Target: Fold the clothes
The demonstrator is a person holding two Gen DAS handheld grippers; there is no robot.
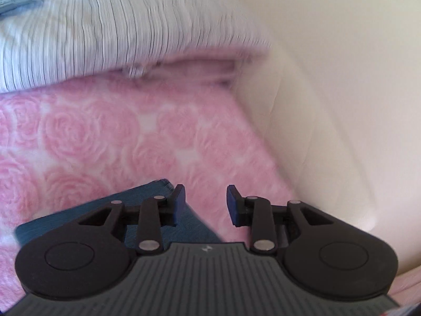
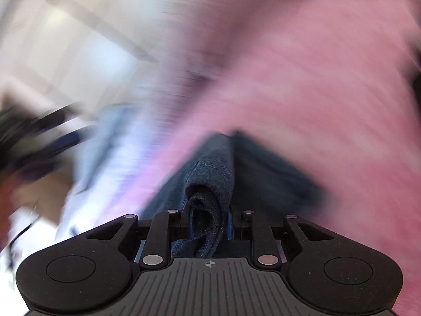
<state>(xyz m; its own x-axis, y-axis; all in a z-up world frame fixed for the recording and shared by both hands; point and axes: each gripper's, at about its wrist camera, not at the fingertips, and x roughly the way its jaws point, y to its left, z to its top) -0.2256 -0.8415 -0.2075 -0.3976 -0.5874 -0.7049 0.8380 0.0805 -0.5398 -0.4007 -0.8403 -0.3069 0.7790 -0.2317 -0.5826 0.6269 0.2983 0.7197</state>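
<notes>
The right gripper pinches a bunched edge of the dark blue garment, which stretches straight ahead over the pink bedspread, while the left gripper, its 2 fingers spread and holding nothing, hovers at the garment's corner on its left side.

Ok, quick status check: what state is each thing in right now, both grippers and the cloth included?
Left gripper: open, holding nothing, above the bed.
Right gripper: shut on a bunched fold of the dark blue garment.
Dark blue garment: pinched at one edge, the rest trailing onto the blanket; a flat corner shows under the left gripper.
Pink rose blanket: spread flat.
Striped pillow: resting on the blanket's far edge.
</notes>
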